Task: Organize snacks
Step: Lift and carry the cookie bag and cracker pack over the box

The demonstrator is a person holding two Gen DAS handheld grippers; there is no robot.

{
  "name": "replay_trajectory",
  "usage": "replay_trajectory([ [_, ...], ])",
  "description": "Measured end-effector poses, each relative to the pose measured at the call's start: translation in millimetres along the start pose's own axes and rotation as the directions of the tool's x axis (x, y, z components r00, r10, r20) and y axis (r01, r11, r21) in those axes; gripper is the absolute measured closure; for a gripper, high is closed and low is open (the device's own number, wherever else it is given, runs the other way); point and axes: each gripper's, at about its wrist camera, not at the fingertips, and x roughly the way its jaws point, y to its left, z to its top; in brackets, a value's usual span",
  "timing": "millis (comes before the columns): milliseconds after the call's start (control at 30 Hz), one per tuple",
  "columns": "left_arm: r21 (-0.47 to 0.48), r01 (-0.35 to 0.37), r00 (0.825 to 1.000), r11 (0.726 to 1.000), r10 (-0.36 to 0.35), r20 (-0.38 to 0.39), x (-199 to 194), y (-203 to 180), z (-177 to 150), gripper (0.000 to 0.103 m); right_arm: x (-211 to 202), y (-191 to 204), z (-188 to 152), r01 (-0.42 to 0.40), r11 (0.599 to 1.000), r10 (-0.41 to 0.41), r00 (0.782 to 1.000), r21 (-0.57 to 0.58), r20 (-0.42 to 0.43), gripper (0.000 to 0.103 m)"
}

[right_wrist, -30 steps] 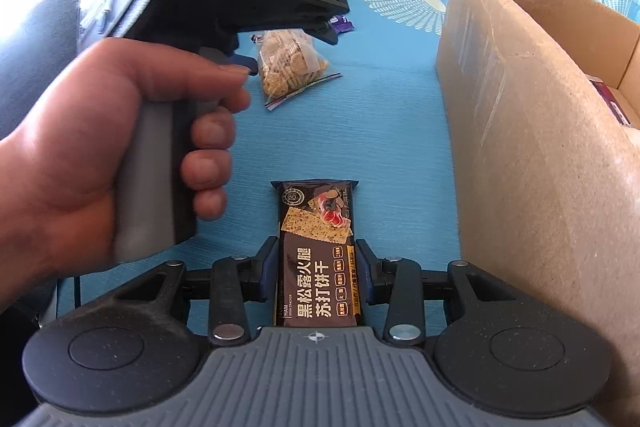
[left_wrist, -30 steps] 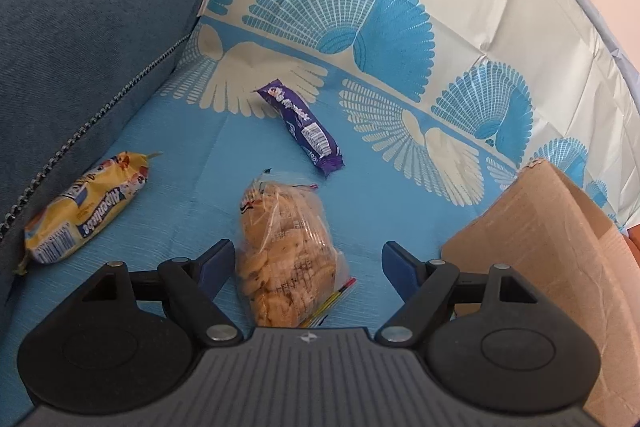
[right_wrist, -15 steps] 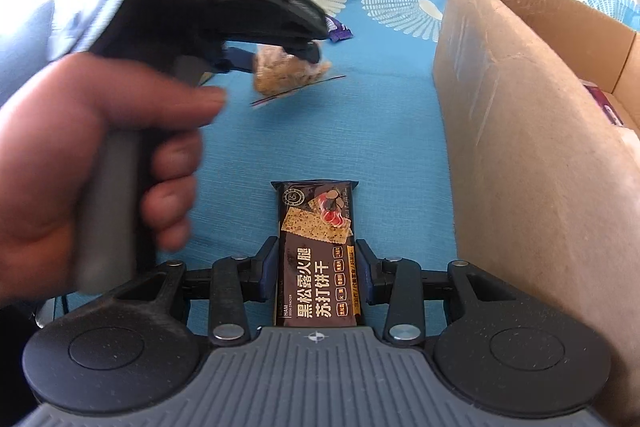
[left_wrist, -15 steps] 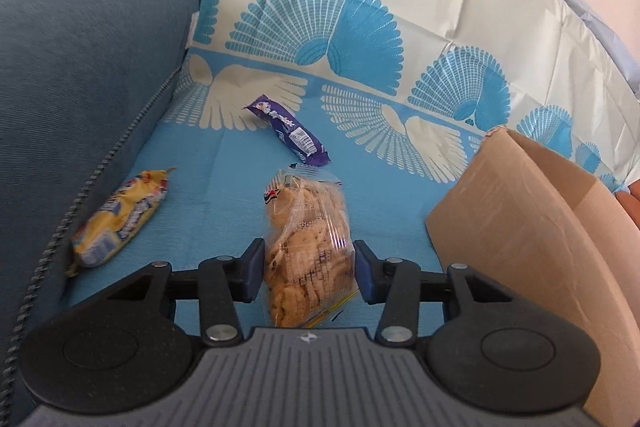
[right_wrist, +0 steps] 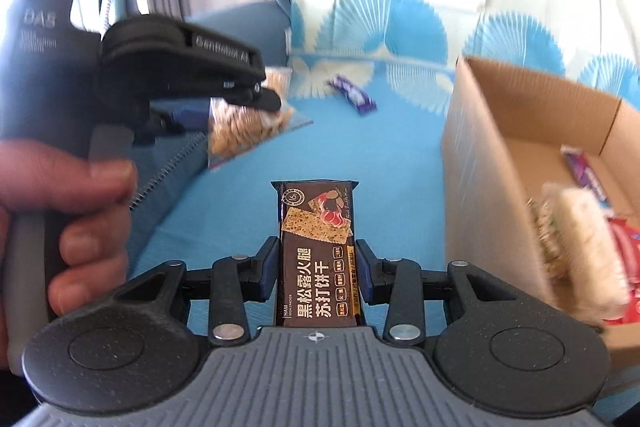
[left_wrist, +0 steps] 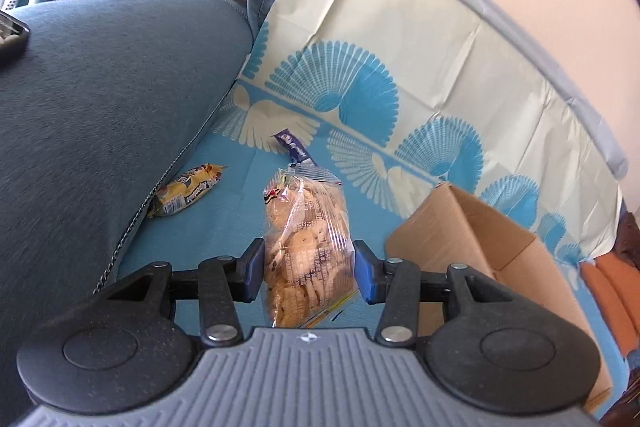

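Covering the seat: a blue cloth (left_wrist: pixel 224 227) printed with pale and blue fan shapes, running up the sofa's backrest, where it turns cream.
Sofa: a blue-grey armrest (left_wrist: pixel 100 99) bulges on the left, its piped seam running down to the cloth.
Room: a peach wall behind the backrest; pale vertical folds at upper left, perhaps a curtain, too blurred to be sure.
Left claw (left_wrist: pixel 308 273): clamped on a clear cookie bag (left_wrist: pixel 306 251), both blue pads pressed to its sides; the right wrist view shows the bag held above the cloth.
Right claw (right_wrist: pixel 318 277): closed on a dark cracker packet (right_wrist: pixel 318 251) with Chinese lettering, its far end sticking out past the fingers.
Cardboard box (right_wrist: pixel 480 155): open, standing on the cloth to the right, with several wrapped snacks inside.
Purple bar (right_wrist: pixel 352 95): lying on the cloth near the backrest.
Yellow packet (left_wrist: pixel 188 189): lying tight against the armrest seam.
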Motion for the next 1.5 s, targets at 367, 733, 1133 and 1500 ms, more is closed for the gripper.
replay_trajectory([
  [367,0.011,0.103,0.993,0.995,-0.104,0.047,-55,-23,-22,0.053,-80,-15,-5,0.032,0.997,-0.019,0.987,-0.074,0.161,0.062],
  [733,-0.015,0.259,0.965,0.966,-0.258,0.046,-97,-28,-42,0.052,-137,-66,15,0.09,0.996,-0.089,0.938,0.014,0.335,0.062],
  [1133,0.045,0.279,0.96,0.959,-0.278,-0.019,-84,-45,-53,0.052,-141,-174,13,0.22,0.954,-0.287,0.872,0.206,0.397,0.062],
  [1500,0.1,0.244,0.969,0.965,-0.239,-0.06,-63,-60,-62,0.052,-130,-202,4,0.189,0.93,-0.308,0.868,0.315,0.389,0.062],
])
